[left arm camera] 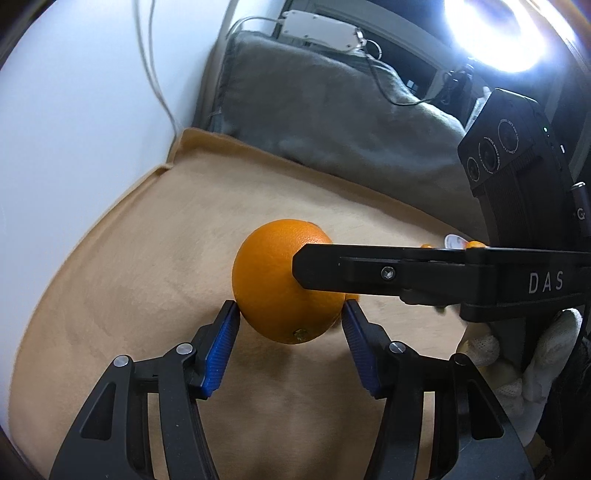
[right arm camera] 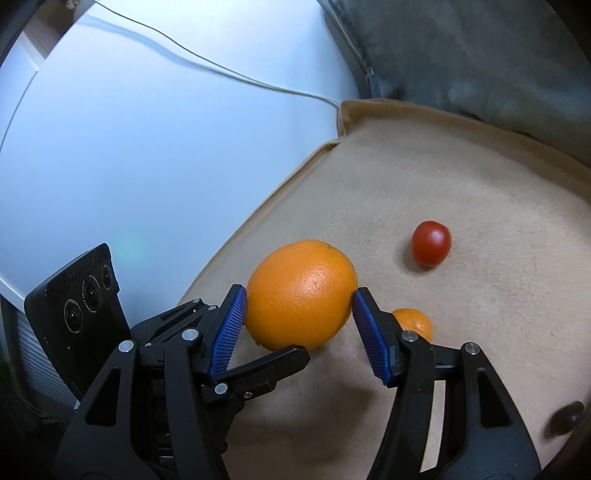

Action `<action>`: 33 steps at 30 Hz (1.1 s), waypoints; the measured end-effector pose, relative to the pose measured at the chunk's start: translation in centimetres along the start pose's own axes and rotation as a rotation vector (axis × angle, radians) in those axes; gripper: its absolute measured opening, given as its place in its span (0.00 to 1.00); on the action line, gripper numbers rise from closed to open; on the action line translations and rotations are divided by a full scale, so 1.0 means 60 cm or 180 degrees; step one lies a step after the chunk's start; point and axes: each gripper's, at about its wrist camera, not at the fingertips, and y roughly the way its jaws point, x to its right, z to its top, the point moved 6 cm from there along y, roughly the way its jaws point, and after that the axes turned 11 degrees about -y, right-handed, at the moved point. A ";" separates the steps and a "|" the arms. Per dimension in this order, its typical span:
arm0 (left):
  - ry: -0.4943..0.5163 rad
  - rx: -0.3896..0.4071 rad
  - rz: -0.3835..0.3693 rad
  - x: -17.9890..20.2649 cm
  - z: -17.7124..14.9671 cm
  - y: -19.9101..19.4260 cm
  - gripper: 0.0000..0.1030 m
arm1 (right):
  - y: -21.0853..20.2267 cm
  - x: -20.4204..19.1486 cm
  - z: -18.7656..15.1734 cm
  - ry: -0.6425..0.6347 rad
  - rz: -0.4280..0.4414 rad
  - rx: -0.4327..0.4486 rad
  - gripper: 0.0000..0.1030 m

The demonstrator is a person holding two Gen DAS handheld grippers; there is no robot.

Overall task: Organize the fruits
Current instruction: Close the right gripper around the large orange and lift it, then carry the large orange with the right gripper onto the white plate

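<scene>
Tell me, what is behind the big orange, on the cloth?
In the right wrist view, a small orange fruit lies behind the big orange, partly covered by a claw finger. A red tomato lies farther back on the tan cloth.

a home: tan blanket (left arm camera: 147, 266) on a bed (grey pillow (left arm camera: 332, 110) behind)

A tan cushion (left arm camera: 147, 258) with a raised seam edge filled the lower part of both views. Behind it leaned a grey pillow (left arm camera: 314, 110), and beside it rose a pale white wall (left arm camera: 74, 110) with a thin cable (right arm camera: 221, 70) trailing across it. A white box (left arm camera: 317, 29) with wires sat beyond the pillow, and a bright light (left arm camera: 498, 33) glared at the upper right
</scene>
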 end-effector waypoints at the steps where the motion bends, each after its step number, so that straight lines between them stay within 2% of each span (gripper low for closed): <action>1: 0.0022 0.0007 -0.0013 0.005 0.000 -0.002 0.55 | -0.008 0.000 -0.002 -0.0002 -0.0013 0.0022 0.61; 17: 0.0363 0.0099 -0.0227 0.127 -0.019 -0.007 0.55 | -0.145 0.012 -0.042 0.0046 -0.0320 0.0340 0.61; 33: 0.0847 -0.0123 -0.0696 0.299 -0.071 0.027 0.55 | -0.314 0.081 -0.139 0.0407 -0.0818 0.0675 0.61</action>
